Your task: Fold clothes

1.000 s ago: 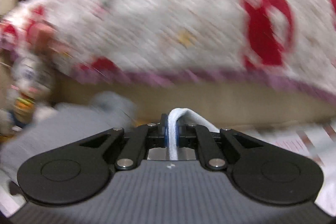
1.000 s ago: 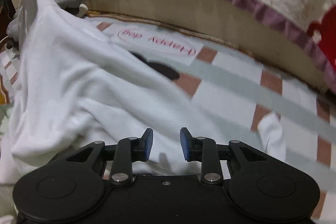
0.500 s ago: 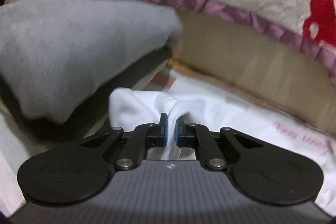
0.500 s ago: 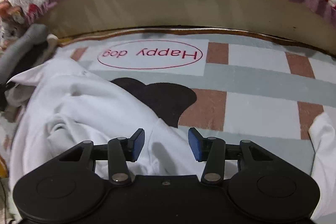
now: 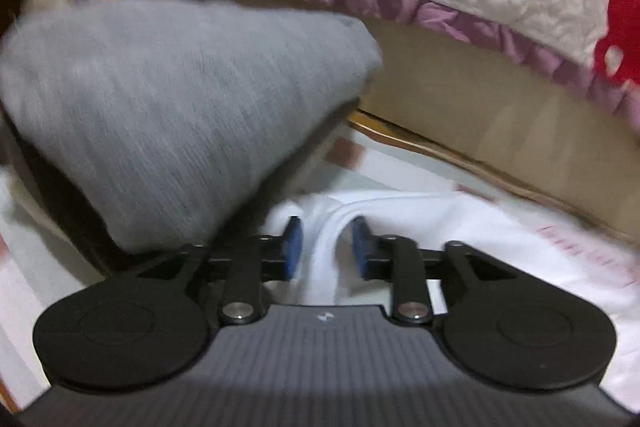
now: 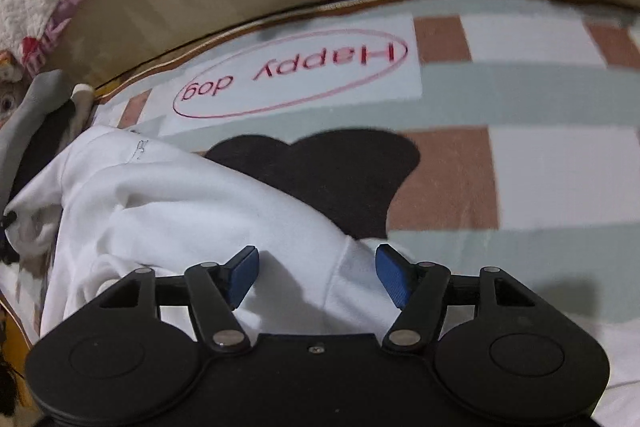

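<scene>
— Parted now, the left hand-held gripper (image 5: 326,247), after pinching the white garment (image 5: 400,227) half a second ago?
— Parted, yes; white fold standing loose between the blue pads (image 5: 294,247), beside a grey pillow (image 5: 168,115).
— And further right?
— Spread wider than before, the right hand-held gripper (image 6: 316,275), clasping nothing, poised over the white garment (image 6: 180,203) lying crumpled on the checked bed sheet (image 6: 540,99).

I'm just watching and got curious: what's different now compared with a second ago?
The left gripper has opened and let go of the white garment, which it had pinched and carried down from the air onto the checked blanket. The right gripper has spread wider over the cloth. It gripped nothing throughout.
</scene>
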Motion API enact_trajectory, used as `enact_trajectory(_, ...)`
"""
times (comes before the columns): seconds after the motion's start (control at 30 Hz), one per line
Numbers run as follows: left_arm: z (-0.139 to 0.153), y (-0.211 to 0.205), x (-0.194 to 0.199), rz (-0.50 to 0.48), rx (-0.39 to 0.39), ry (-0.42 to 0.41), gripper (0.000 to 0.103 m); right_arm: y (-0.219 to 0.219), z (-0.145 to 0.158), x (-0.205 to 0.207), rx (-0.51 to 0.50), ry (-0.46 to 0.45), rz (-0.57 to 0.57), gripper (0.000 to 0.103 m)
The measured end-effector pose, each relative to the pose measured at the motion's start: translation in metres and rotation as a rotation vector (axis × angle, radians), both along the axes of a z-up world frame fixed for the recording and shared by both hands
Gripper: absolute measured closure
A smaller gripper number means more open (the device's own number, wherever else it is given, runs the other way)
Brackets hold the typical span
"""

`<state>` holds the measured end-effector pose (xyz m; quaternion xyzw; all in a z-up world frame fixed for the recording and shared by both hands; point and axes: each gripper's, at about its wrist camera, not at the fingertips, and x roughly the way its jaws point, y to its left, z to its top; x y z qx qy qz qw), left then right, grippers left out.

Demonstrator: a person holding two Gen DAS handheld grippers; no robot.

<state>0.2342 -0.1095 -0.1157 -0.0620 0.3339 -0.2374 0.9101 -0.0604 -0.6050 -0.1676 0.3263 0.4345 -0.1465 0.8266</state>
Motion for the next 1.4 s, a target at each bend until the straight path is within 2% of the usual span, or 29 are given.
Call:
enact_trajectory(0.03,0.002,0.001,-0.001,-0.016,-0.036,0.025,0.073,0.005,-0.001,0.000,-0.002,-0.024,0.008,0.053)
enact_trajectory(0.07,0.007,0.000,-0.007,-0.049,-0.063,0.024,0.075,0.009,-0.002,0.000,0.000,-0.050,0.015,0.092)
enact_trajectory(0.13,0.018,-0.006,-0.025,-0.172,-0.124,-0.043,0.077,0.013,0.009,-0.006,0.116,-0.179,0.001,0.096)
enact_trajectory(0.17,0.027,-0.009,-0.036,-0.267,-0.203,-0.079,0.077,0.015,0.016,-0.013,0.216,-0.278,-0.027,0.097)
enact_trajectory(0.23,0.035,-0.024,-0.048,-0.409,-0.284,-0.055,0.076,0.028,0.032,-0.018,0.293,-0.373,0.007,0.098)
enact_trajectory(0.27,0.036,-0.033,-0.054,-0.462,-0.305,-0.029,0.074,0.041,0.040,-0.017,0.291,-0.374,0.053,0.098)
enact_trajectory(0.37,0.019,-0.060,-0.068,-0.521,-0.304,0.071,0.072,0.083,0.043,-0.013,0.303,-0.302,0.185,0.098)
enact_trajectory(0.43,-0.001,-0.079,-0.075,-0.559,-0.265,0.151,0.072,0.118,0.035,-0.014,0.359,-0.256,0.280,0.099)
enact_trajectory(0.53,-0.013,-0.100,-0.082,-0.603,-0.219,0.201,0.066,0.179,0.022,-0.019,0.423,-0.172,0.454,0.100)
enact_trajectory(0.6,-0.017,-0.110,-0.089,-0.628,-0.199,0.197,0.051,0.213,0.022,-0.017,0.321,-0.073,0.534,0.100)
enact_trajectory(0.63,-0.019,-0.114,-0.090,-0.629,-0.182,0.189,0.050,0.225,0.025,-0.015,0.255,-0.040,0.558,0.100)
enact_trajectory(0.7,-0.024,-0.122,-0.093,-0.632,-0.147,0.173,0.050,0.220,0.046,-0.012,0.138,-0.084,0.541,0.096)
enact_trajectory(0.77,-0.027,-0.127,-0.093,-0.620,-0.109,0.151,0.050,0.198,0.075,-0.010,-0.011,-0.130,0.473,0.091)
enact_trajectory(0.8,-0.028,-0.127,-0.093,-0.616,-0.100,0.144,0.050,0.185,0.086,-0.008,-0.075,-0.146,0.425,0.085)
enact_trajectory(0.83,-0.027,-0.126,-0.092,-0.612,-0.096,0.141,0.050,0.167,0.094,-0.006,-0.092,-0.154,0.355,0.067)
enact_trajectory(0.87,-0.026,-0.124,-0.091,-0.613,-0.103,0.146,0.050,0.150,0.101,-0.003,-0.107,-0.162,0.286,0.054)
enact_trajectory(0.9,-0.025,-0.122,-0.090,-0.614,-0.114,0.146,0.050,0.133,0.100,0.000,-0.111,-0.158,0.226,0.051)
enact_trajectory(1.0,-0.020,-0.119,-0.088,-0.626,-0.144,0.133,0.050,0.093,0.082,0.011,-0.143,-0.086,0.125,0.051)
enact_trajectory(1.1,-0.015,-0.120,-0.095,-0.665,-0.156,0.082,0.050,0.105,0.072,0.004,-0.230,-0.077,0.162,0.050)
enact_trajectory(1.2,-0.010,-0.125,-0.103,-0.681,-0.096,0.016,0.050,0.117,0.063,-0.004,-0.318,-0.069,0.199,0.051)
enact_trajectory(1.23,-0.009,-0.125,-0.105,-0.671,-0.072,-0.005,0.050,0.121,0.060,-0.007,-0.347,-0.066,0.212,0.062)
enact_trajectory(1.27,-0.010,-0.125,-0.104,-0.655,-0.054,-0.013,0.050,0.125,0.057,-0.009,-0.376,-0.063,0.224,0.085)
enact_trajectory(1.3,-0.011,-0.124,-0.102,-0.626,-0.032,-0.011,0.050,0.129,0.054,-0.012,-0.405,-0.060,0.237,0.091)
enact_trajectory(1.37,-0.013,-0.120,-0.096,-0.573,-0.010,-0.004,0.050,0.137,0.049,-0.017,-0.467,-0.054,0.262,0.092)
enact_trajectory(1.4,-0.014,-0.117,-0.090,-0.543,-0.005,0.001,0.050,0.147,0.056,-0.019,-0.537,-0.057,0.276,0.093)
